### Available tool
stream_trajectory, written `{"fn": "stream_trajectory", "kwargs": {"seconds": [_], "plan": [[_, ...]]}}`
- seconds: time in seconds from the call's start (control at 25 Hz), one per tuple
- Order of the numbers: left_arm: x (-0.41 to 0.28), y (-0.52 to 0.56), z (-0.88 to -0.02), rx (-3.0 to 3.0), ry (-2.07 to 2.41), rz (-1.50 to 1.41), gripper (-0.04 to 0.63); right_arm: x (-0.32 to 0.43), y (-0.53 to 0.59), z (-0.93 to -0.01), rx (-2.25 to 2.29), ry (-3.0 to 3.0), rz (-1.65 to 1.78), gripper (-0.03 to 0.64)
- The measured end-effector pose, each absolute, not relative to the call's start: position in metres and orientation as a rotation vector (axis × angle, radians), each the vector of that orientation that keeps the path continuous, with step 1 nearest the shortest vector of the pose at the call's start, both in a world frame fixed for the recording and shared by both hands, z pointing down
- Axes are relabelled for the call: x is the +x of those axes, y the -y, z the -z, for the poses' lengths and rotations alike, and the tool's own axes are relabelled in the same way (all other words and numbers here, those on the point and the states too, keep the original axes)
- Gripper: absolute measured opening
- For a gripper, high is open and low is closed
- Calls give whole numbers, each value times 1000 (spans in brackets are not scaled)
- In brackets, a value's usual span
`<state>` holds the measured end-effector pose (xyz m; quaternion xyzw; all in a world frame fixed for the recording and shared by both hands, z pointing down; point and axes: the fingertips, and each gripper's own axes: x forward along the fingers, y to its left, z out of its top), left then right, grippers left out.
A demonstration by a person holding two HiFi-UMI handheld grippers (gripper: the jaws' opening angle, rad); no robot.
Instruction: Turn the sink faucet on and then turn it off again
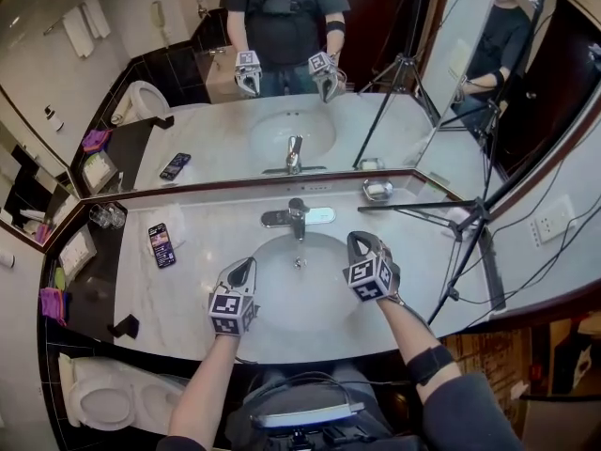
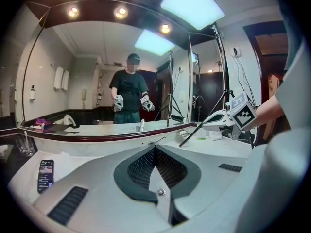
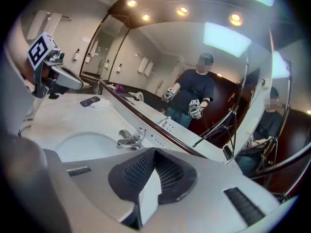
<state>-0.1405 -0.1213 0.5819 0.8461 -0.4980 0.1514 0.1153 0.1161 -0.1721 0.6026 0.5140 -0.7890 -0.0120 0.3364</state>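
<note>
The left gripper (image 1: pixel 241 271) has its jaws pressed together with nothing between them, as the left gripper view shows, and the right gripper (image 1: pixel 362 246) is likewise closed on nothing. Both hang over the near half of the white sink basin (image 1: pixel 321 294), the left near its front-left rim and the right near its right rim, well apart from each other and from the chrome faucet (image 1: pixel 297 216). The faucet stands at the back edge of the basin, just before the mirror, untouched by either gripper. No stream of water shows under its spout, though the views are too small to be sure. A smartphone (image 1: pixel 161 244) lies on the marble countertop (image 1: pixel 211 238) to the left. The faucet probably stands off, either before the turn-on or after the turn-off. If the lever is still to be worked, the nearer right gripper must reach forward to the faucet's top and lift the lever.
</note>
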Motion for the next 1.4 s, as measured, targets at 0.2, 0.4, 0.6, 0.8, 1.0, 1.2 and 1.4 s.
{"fn": "stream_trajectory", "kwargs": {"seconds": [0.2,0.4,0.6,0.8,1.0,1.2,1.4], "plan": [[-139,122,-578,2491,1454,-429,0,125,153,-601,1454,2177,-272,20],[-142,121,-576,2482,1458,-424,0,134,144,-613,1517,2231,-423,20],[-145,120,-572,2481,1476,-419,0,135,138,-611,1555,2268,-528,20],[-149,115,-573,2481,1453,-420,0,135,135,-612,1553,2273,-539,20],[-149,113,-573,2483,1459,-414,0,132,133,-616,1537,2267,-521,20],[-149,113,-574,2472,1470,-405,0,129,131,-621,1496,2252,-459,20],[-151,114,-575,2465,1476,-409,0,117,133,-617,1424,2214,-319,21]]}}
